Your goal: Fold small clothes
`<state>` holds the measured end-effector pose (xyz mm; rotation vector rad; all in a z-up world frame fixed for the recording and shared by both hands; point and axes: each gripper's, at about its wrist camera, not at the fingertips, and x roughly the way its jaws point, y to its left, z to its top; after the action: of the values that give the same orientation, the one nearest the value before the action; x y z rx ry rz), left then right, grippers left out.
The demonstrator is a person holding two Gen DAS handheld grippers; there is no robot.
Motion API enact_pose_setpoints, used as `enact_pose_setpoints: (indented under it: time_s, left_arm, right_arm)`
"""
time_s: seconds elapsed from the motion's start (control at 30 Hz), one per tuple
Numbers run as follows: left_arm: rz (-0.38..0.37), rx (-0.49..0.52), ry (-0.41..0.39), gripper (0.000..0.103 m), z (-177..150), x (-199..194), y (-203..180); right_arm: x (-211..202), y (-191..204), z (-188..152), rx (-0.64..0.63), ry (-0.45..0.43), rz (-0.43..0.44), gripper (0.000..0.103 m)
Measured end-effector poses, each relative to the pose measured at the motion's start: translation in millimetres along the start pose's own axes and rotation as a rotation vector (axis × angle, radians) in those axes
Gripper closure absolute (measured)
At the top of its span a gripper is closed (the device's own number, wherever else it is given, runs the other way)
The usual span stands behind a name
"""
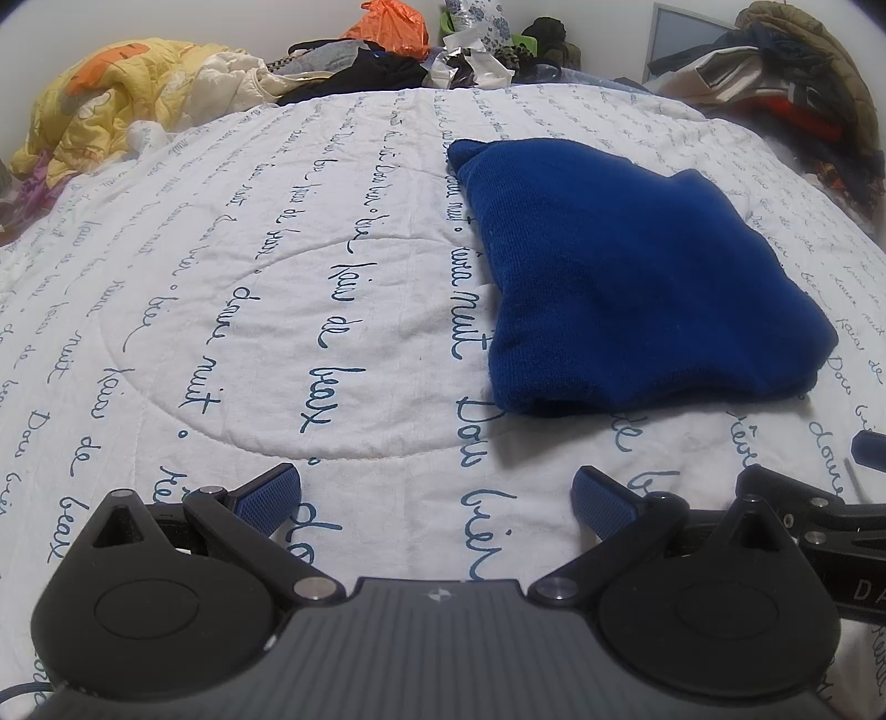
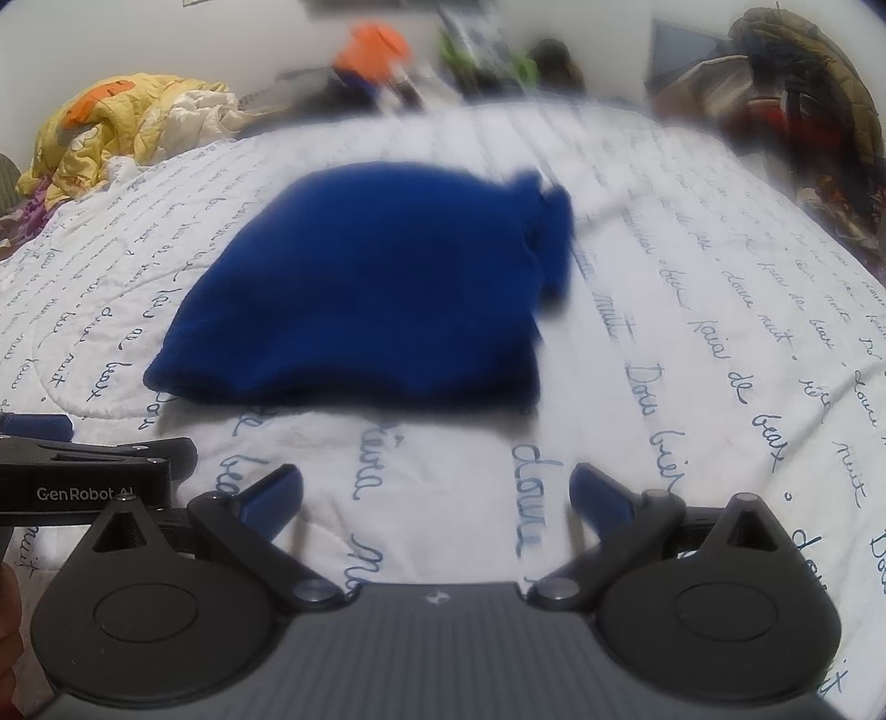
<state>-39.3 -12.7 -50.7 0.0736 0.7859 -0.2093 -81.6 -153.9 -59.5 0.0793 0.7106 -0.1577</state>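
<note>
A blue knit garment point(image 1: 626, 271) lies folded into a compact bundle on the white quilt point(image 1: 277, 332). In the left wrist view it is ahead and to the right of my left gripper point(image 1: 437, 498), which is open and empty, low over the quilt. In the right wrist view the garment point(image 2: 376, 299) is ahead and slightly left of my right gripper point(image 2: 437, 498), also open and empty; this view is blurred. Part of the right gripper shows at the right edge of the left wrist view point(image 1: 819, 509), and the left gripper at the left edge of the right wrist view point(image 2: 83, 471).
The quilt carries blue script lettering. At its far edge lie a yellow blanket point(image 1: 111, 94), an orange bag point(image 1: 393, 25), dark clothes point(image 1: 360, 75) and a heap of jackets point(image 1: 792, 83) at the right. A white wall is behind.
</note>
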Motion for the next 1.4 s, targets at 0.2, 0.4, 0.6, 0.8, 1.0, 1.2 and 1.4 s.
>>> enact_pose_setpoints:
  time_s: [0.2,0.4,0.6,0.8,1.0,1.2,1.4]
  left_arm:
    - [0.000,0.000,-0.001,0.000,0.0,0.0,-0.1]
    - [0.000,0.000,0.000,0.000,0.1,0.2,-0.1]
    - [0.000,0.000,0.000,0.000,0.0,0.1,-0.2]
    - [0.000,0.001,-0.001,0.000,-0.1,0.0,-0.2]
    - [0.000,0.000,0.001,0.000,-0.1,0.0,-0.4]
    - [-0.001,0.000,0.002,0.000,-0.1,0.3,0.0]
    - [-0.001,0.000,0.002,0.000,-0.1,0.3,0.1]
  right_arm:
    - [0.6,-1.5,0.1,0.006,0.000,-0.008,0.000]
    - [0.2,-1.6,0.1,0.007,-0.003,-0.005,0.000]
    - [-0.4,-1.5,-0.1,0.007,-0.004,-0.001,0.000]
    - [-0.4,-1.5,-0.2,0.007,-0.005,-0.002,0.000]
    - [-3.1,-0.5,1.1,0.008,-0.010,-0.001,0.000]
    - [-4.1,0.1,2.1,0.008,-0.012,0.001,0.000]
    - [-4.2,-0.1,2.1,0.008,-0.013,0.003,0.000]
